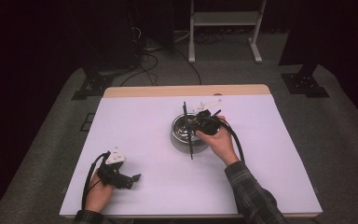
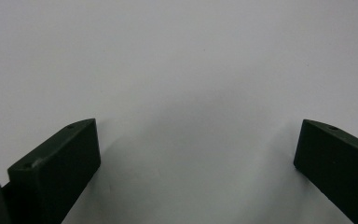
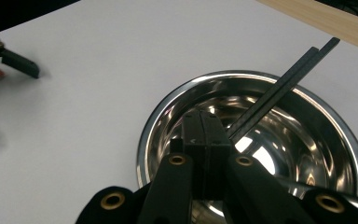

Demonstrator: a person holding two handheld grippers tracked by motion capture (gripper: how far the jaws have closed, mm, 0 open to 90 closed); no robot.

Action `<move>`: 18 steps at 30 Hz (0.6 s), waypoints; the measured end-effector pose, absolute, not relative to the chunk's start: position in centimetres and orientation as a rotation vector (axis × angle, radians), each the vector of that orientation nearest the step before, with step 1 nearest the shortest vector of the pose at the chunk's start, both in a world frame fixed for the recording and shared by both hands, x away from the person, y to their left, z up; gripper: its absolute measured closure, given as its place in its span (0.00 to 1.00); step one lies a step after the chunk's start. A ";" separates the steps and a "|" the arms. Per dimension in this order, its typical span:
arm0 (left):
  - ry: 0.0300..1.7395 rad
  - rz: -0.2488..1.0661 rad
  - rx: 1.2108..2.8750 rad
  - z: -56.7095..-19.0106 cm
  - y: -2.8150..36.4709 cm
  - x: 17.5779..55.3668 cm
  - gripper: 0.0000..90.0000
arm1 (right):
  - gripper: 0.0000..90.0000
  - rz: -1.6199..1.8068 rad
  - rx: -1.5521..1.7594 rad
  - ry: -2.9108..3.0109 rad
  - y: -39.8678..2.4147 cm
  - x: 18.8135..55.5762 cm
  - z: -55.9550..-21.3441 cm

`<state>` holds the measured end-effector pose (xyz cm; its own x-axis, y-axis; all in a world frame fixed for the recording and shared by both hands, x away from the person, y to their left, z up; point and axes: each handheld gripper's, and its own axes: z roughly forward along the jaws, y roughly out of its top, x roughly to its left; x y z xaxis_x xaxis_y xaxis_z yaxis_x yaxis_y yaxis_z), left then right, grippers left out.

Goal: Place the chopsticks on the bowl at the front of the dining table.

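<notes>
The right gripper [image 3: 204, 135] is close up, with its two black jaws pressed tight together. They pinch a pair of black chopsticks [image 3: 279, 91]. Just under the jaws sits a shiny metal bowl [image 3: 335, 135] on the white table [image 3: 74, 130]. The chopsticks slant up and away from the jaw tips, over the far rim of the bowl. Where the jaws grab the sticks is hard to see. The bowl's near edge is hidden behind the gripper. From above, the left gripper [image 1: 129, 179] rests well apart from the bowl [image 1: 181, 133], its jaws wide apart with nothing between them.
</notes>
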<state>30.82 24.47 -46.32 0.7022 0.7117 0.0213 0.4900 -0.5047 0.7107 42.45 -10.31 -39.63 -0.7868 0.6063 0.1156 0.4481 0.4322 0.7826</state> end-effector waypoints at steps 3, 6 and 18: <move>0.914 0.405 2.206 -46.3 24.5 30.8 0.00 | 1.00 1.286 0.906 2.497 -11.2 41.0 -39.5; 0.913 0.408 2.203 -46.3 24.4 30.8 0.00 | 1.00 1.308 0.896 2.497 -11.9 39.7 -39.7; 0.915 0.405 2.202 -46.3 24.4 30.8 0.00 | 1.00 1.250 0.867 2.571 -12.8 36.8 -41.9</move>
